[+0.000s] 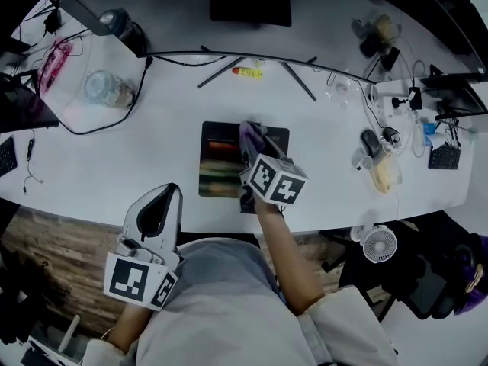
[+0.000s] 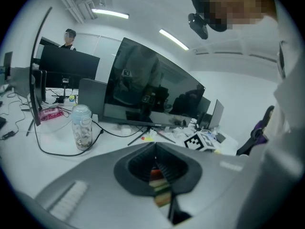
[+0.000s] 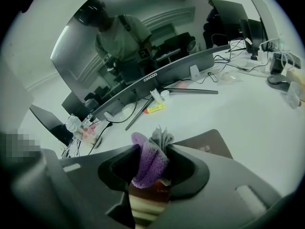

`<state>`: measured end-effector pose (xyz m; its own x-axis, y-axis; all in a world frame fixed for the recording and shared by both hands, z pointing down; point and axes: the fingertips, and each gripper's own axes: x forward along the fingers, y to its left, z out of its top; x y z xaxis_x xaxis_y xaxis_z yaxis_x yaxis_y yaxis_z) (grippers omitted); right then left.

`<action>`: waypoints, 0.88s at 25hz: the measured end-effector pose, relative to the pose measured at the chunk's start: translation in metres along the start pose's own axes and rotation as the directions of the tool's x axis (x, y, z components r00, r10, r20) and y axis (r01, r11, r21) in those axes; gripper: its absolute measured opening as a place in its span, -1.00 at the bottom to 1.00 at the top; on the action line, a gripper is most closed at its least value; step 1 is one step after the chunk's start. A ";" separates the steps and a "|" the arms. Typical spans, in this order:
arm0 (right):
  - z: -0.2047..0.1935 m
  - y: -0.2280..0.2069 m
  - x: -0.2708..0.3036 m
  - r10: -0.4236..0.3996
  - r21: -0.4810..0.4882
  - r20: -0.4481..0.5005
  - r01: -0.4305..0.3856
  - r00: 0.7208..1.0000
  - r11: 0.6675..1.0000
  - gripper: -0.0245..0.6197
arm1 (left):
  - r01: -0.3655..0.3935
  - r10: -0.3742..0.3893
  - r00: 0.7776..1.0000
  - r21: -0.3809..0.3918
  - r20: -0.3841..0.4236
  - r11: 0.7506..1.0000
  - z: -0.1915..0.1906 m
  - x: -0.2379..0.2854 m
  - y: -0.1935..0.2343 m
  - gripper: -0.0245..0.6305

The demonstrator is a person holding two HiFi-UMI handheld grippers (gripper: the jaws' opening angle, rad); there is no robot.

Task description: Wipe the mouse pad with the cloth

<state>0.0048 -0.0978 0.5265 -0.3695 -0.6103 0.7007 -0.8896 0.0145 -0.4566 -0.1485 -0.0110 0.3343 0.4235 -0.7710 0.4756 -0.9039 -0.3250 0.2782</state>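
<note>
The dark mouse pad (image 1: 221,158) with coloured stripes lies on the white desk (image 1: 137,166) near its front edge. My right gripper (image 1: 252,140) is over the pad's middle, shut on a purple and grey cloth (image 1: 248,133). In the right gripper view the bunched cloth (image 3: 149,157) sticks up between the jaws, with the pad (image 3: 209,142) just beyond. My left gripper (image 1: 171,191) hangs at the desk's front edge, left of the pad and apart from it. Its jaws are shut with nothing in them, and the left gripper (image 2: 156,148) points toward the monitor.
A curved monitor's stand legs (image 1: 293,78) and a yellow tube (image 1: 248,72) lie behind the pad. A glass jar (image 1: 103,88) and a black cable stand at the back left. A black mouse (image 1: 370,141) lies to the right, and a small fan (image 1: 379,244) sits below the desk edge.
</note>
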 end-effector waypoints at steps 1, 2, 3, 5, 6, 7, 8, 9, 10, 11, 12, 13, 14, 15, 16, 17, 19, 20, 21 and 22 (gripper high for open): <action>-0.001 0.002 0.001 0.003 0.000 -0.002 -0.003 1.000 1.000 -0.44 | 0.003 -0.003 1.000 -0.003 -0.001 1.000 -0.001 0.000 0.000 -0.93; -0.001 0.004 0.002 0.006 -0.001 -0.004 -0.006 1.000 1.000 -0.44 | 0.005 -0.005 1.000 -0.005 -0.001 1.000 -0.001 -0.001 0.000 -0.93; -0.002 0.006 0.003 0.010 -0.002 -0.005 -0.010 1.000 1.000 -0.44 | 0.004 -0.004 1.000 -0.005 -0.002 1.000 -0.002 -0.001 0.000 -0.93; -0.003 0.010 0.005 0.016 -0.005 -0.008 -0.016 1.000 1.000 -0.44 | -0.001 0.001 1.000 0.000 -0.003 1.000 -0.003 -0.001 0.000 -0.93; -0.003 0.011 0.005 0.019 -0.006 -0.009 -0.019 1.000 1.000 -0.44 | -0.001 0.001 1.000 0.002 -0.002 1.000 -0.003 -0.001 0.000 -0.93; -0.004 0.013 0.006 0.021 -0.005 -0.011 -0.021 1.000 1.000 -0.44 | 0.000 0.000 1.000 0.004 -0.001 1.000 -0.002 -0.002 0.000 -0.93; -0.004 0.015 0.007 0.024 -0.003 -0.013 -0.024 1.000 1.000 -0.44 | 0.000 0.000 1.000 0.004 0.001 1.000 -0.002 -0.002 0.001 -0.93; -0.005 0.017 0.008 0.026 -0.002 -0.015 -0.026 1.000 1.000 -0.44 | 0.000 0.000 1.000 0.003 0.002 1.000 -0.002 -0.003 0.002 -0.93; -0.005 0.019 0.009 0.028 -0.002 -0.017 -0.028 0.999 1.000 -0.44 | -0.001 0.001 1.000 0.001 0.002 1.000 -0.002 -0.004 0.003 -0.93; -0.006 0.020 0.010 0.030 -0.002 -0.018 -0.030 0.999 1.000 -0.44 | -0.001 0.001 1.000 -0.001 0.003 1.000 -0.002 -0.005 0.004 -0.93; -0.006 0.022 0.010 0.031 -0.003 -0.017 -0.031 0.999 1.000 -0.44 | -0.002 0.002 1.000 -0.003 0.003 1.000 -0.002 -0.006 0.005 -0.93; -0.006 0.024 0.011 0.032 -0.003 -0.017 -0.032 0.999 0.999 -0.44 | -0.003 0.003 1.000 -0.004 0.004 1.000 -0.002 -0.006 0.006 -0.93; -0.006 0.025 0.012 0.033 -0.003 -0.018 -0.034 0.999 0.999 -0.44 | -0.004 0.004 1.000 -0.006 0.005 1.000 -0.002 -0.007 0.007 -0.93; -0.007 0.027 0.012 0.036 -0.002 -0.019 -0.036 0.999 0.999 -0.44 | -0.005 0.005 1.000 -0.006 0.006 1.000 -0.002 -0.007 0.007 -0.93; -0.007 0.028 0.013 0.039 -0.002 -0.020 -0.039 0.999 0.999 -0.44 | -0.005 0.005 1.000 -0.006 0.007 1.000 -0.002 -0.008 0.008 -0.93; -0.008 0.030 0.013 0.041 -0.002 -0.021 -0.041 0.999 0.999 -0.44 | -0.004 0.004 1.000 -0.005 0.007 1.000 -0.002 -0.008 0.008 -0.93; -0.009 0.032 0.014 0.044 -0.003 -0.024 -0.044 0.999 0.999 -0.44 | -0.003 0.003 1.000 -0.003 0.009 1.000 -0.002 -0.009 0.009 -0.93; -0.009 0.033 0.015 0.046 -0.003 -0.025 -0.046 0.999 0.999 -0.44 | -0.003 0.004 1.000 -0.003 0.011 1.000 -0.001 -0.010 0.010 -0.93; -0.009 0.035 0.015 0.048 -0.004 -0.026 -0.048 0.999 0.999 -0.44 | -0.004 0.004 1.000 -0.003 0.011 1.000 -0.001 -0.010 0.010 -0.93; -0.009 0.037 0.016 0.050 -0.006 -0.026 -0.050 0.998 0.999 -0.44 | -0.005 0.005 1.000 -0.002 0.010 1.000 -0.002 -0.010 0.011 -0.93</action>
<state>-0.0362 -0.0998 0.5263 -0.4201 -0.5883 0.6910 -0.8717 0.0499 -0.4875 -0.1632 -0.0058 0.3340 0.4183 -0.7783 0.4682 -0.9059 -0.3197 0.2778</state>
